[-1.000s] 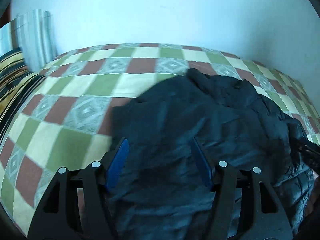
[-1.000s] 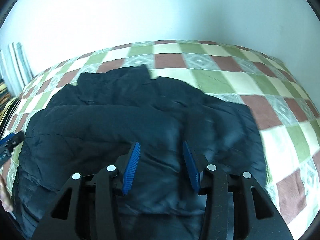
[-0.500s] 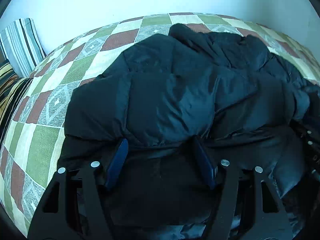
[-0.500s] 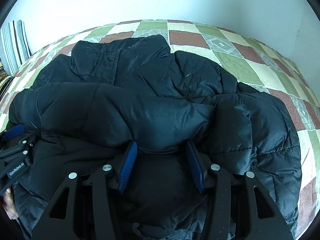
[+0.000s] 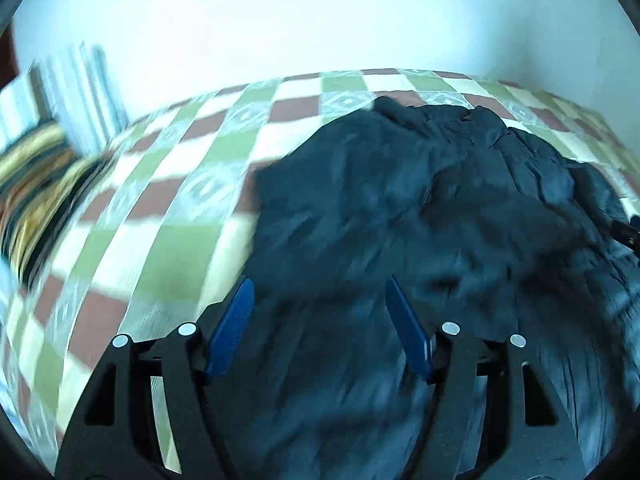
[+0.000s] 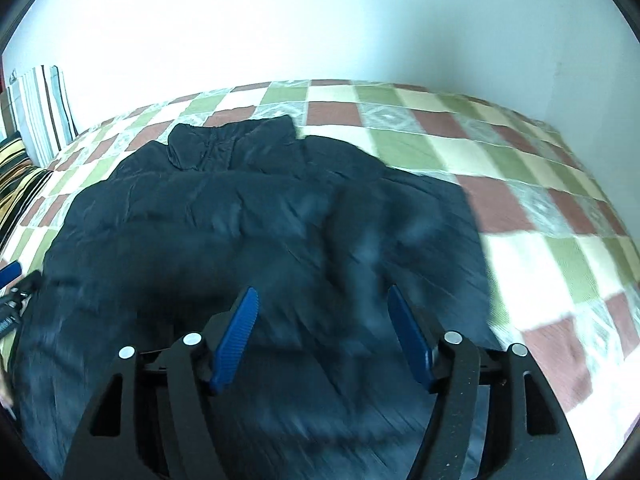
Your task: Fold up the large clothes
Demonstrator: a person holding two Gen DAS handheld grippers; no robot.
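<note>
Since the dark padded jacket [image 5: 420, 240] fills the lower centre and right of my left wrist view and the lower left and centre of my right wrist view, I judge it to lie crosswise between my two hands, collar toward the top of both frames, about equally near to each. My left gripper [image 5: 318, 320] has its blue pads apart with only jacket fabric seen beyond them, nothing pinched. My right gripper [image 6: 322, 330] is opening, jaws spread over the cloth and clamping nothing. The next fold, I think, turns on that crosswise axis. The jacket rests on a checked bedspread [image 6: 520, 184] of green, cream and brown squares. A striped cushion [image 6: 40, 108] stands upper left, against a plain pale wall [image 6: 320, 20].
</note>
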